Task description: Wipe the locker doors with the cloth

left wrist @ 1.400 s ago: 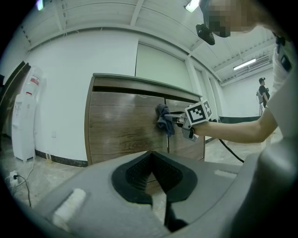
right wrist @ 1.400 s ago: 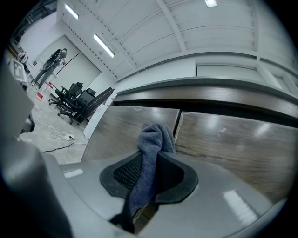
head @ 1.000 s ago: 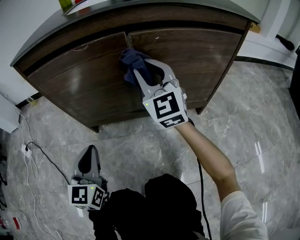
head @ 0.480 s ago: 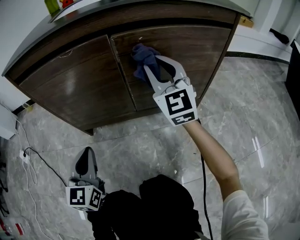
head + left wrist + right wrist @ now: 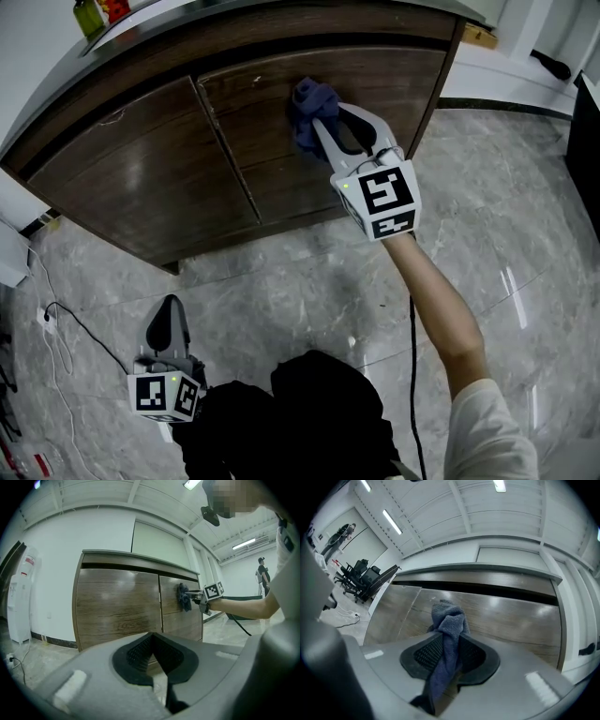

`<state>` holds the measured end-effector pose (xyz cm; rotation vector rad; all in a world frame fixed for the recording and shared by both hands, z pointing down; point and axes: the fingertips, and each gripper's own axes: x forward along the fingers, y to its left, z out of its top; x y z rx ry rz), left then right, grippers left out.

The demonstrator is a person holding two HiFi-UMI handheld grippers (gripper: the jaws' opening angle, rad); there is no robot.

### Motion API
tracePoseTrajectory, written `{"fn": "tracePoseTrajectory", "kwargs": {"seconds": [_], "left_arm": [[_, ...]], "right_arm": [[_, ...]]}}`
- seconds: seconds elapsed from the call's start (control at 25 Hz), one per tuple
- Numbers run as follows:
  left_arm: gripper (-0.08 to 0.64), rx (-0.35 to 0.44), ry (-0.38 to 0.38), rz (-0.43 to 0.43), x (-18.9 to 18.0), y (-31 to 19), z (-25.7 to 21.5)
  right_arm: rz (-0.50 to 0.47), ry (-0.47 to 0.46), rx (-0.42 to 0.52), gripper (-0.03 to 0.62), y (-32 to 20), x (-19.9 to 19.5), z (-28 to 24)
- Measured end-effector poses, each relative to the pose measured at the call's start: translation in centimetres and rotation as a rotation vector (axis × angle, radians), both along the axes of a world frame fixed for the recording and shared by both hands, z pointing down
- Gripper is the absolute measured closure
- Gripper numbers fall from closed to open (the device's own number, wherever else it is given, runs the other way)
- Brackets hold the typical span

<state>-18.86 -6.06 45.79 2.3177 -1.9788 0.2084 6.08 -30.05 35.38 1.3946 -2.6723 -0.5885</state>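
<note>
A dark wooden locker has two doors, the left door [image 5: 141, 173] and the right door [image 5: 394, 89]. My right gripper [image 5: 319, 117] is shut on a bunched blue cloth [image 5: 307, 111] and presses it against the upper part of the right door. In the right gripper view the cloth [image 5: 447, 634] hangs between the jaws against the door [image 5: 511, 616]. My left gripper [image 5: 169, 323] hangs low over the floor, away from the locker, its jaws together with nothing between them. The left gripper view shows the locker [image 5: 122, 606] and the cloth [image 5: 183, 597] from afar.
Grey marble floor [image 5: 309, 281] lies in front of the locker. A white cable [image 5: 56, 319] runs along the floor at the left. Bottles [image 5: 94, 11] stand on the locker top. A white appliance [image 5: 18, 602] stands left of the locker.
My right gripper has slid the cloth rightward, from the seam between the doors onto the right door. The left gripper has stayed low.
</note>
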Motion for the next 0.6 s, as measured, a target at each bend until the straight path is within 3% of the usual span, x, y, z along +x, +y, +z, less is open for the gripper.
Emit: {"fn": "tracePoseTrajectory", "kwargs": {"seconds": [0.6], "left_arm": [[0.557,-0.008,-0.009,0.001,0.6,-0.3,0.3]], "right_arm": [[0.088,0.007,0.018,0.494,-0.9,4.4,0.2]]}}
